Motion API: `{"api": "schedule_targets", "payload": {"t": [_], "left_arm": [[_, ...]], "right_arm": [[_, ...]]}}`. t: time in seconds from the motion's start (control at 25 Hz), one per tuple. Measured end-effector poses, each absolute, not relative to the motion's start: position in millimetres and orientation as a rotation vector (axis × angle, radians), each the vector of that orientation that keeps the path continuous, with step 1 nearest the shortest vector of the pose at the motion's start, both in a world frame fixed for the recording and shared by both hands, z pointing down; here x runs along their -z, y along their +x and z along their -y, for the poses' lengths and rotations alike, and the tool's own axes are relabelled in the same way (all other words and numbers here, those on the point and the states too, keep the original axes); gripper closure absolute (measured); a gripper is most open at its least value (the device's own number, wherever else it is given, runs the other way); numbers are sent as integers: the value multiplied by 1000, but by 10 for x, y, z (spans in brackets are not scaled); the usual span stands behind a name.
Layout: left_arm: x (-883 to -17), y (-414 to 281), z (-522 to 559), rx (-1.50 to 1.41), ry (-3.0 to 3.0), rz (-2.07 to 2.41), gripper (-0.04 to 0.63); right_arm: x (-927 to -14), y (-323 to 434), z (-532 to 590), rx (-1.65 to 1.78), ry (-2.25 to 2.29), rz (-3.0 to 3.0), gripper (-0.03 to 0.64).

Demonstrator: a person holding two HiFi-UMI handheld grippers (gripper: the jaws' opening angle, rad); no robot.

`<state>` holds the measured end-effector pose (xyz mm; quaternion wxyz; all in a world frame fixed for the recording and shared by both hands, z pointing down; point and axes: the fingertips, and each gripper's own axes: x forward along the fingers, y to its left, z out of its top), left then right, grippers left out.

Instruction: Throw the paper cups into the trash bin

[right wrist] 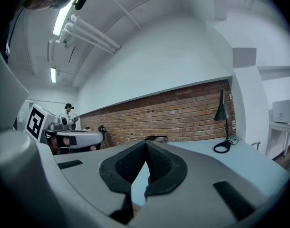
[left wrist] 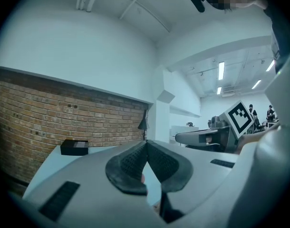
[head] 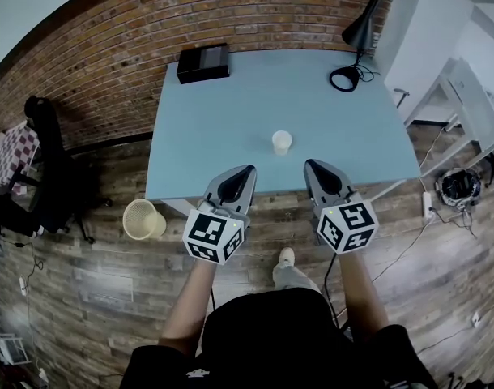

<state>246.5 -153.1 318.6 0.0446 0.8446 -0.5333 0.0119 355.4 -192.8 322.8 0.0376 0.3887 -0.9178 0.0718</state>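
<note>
Head view shows the paper cup [head: 282, 142] upright on the table [head: 231, 112], the trash bin [head: 143, 219] on the floor beside the table, and the left gripper [head: 248, 169] and right gripper [head: 309, 164] closed tight and empty, so no throwing is done yet.

The paper cup [head: 282, 142] sits near the desk [head: 231, 120] front edge, the box [head: 203, 62] at the far-left corner, the lamp [head: 356, 43] far-right. The trash bin [head: 143, 219] stands on the floor [head: 109, 290] beside the front-left corner.

Blue table [head: 223, 128], black box [head: 203, 62], desk lamp [head: 360, 29], brick wall [head: 101, 55]
</note>
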Motion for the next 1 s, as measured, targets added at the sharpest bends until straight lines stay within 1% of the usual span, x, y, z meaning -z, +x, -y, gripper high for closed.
{"api": "schedule_targets", "payload": {"t": [0.52,1.0], "left_arm": [[-3121,2612,2348,-36,2538,1653,592],[-3323,2834,2812,-87,2464,1697,592]], "right_arm": [[-3176,3661,2848,-266,1112,2837,612],[-3373,3875,3395,-314,1038,2833,612]]}}
